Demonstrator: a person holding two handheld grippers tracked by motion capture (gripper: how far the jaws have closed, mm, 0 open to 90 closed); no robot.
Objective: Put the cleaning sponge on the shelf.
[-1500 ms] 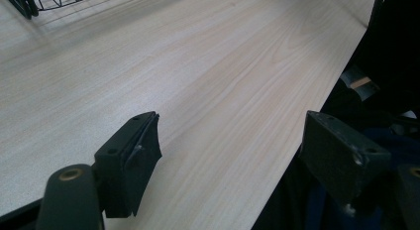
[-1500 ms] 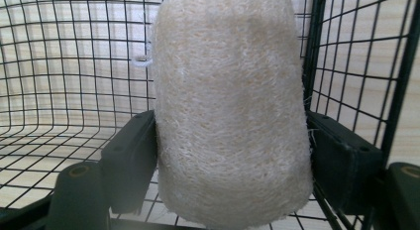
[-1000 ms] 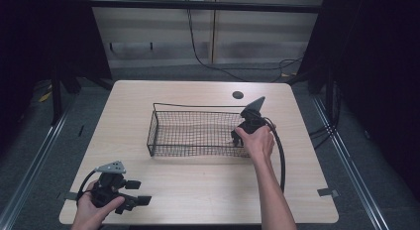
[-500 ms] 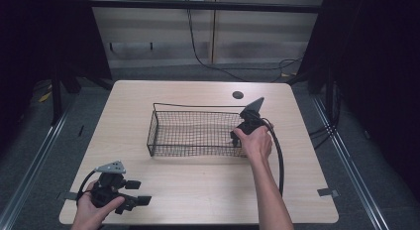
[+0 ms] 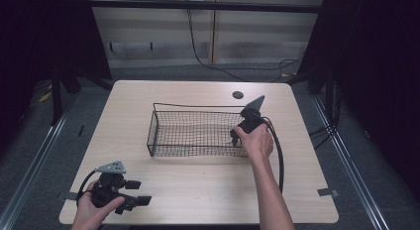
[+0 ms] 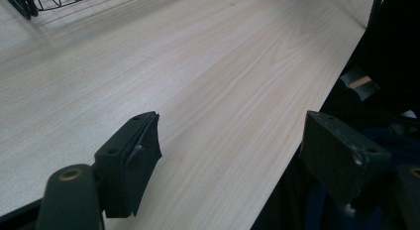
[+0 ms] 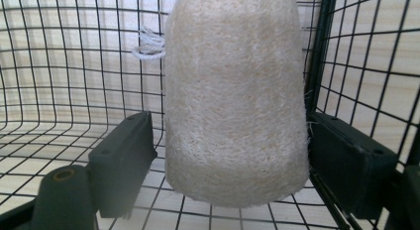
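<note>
Holding item one, your right gripper sits at the right end of the black wire basket, with your right hand wrapped around it. Its jaws stand spread in the right gripper view, one on each side of a pale loofah sponge; a gap shows at the left jaw, and at the right jaw you cannot tell whether it touches. The sponge rests on the basket's mesh floor, close against the end wall, with a white string loop at its far end.

Item two, your left gripper, lies low at the near left corner of the wooden table, in your left hand, well apart from the basket. Its jaws are wide apart with nothing between them, bare tabletop and the table's near edge showing through the gap. A small dark round disc lies on the table beyond the basket.
</note>
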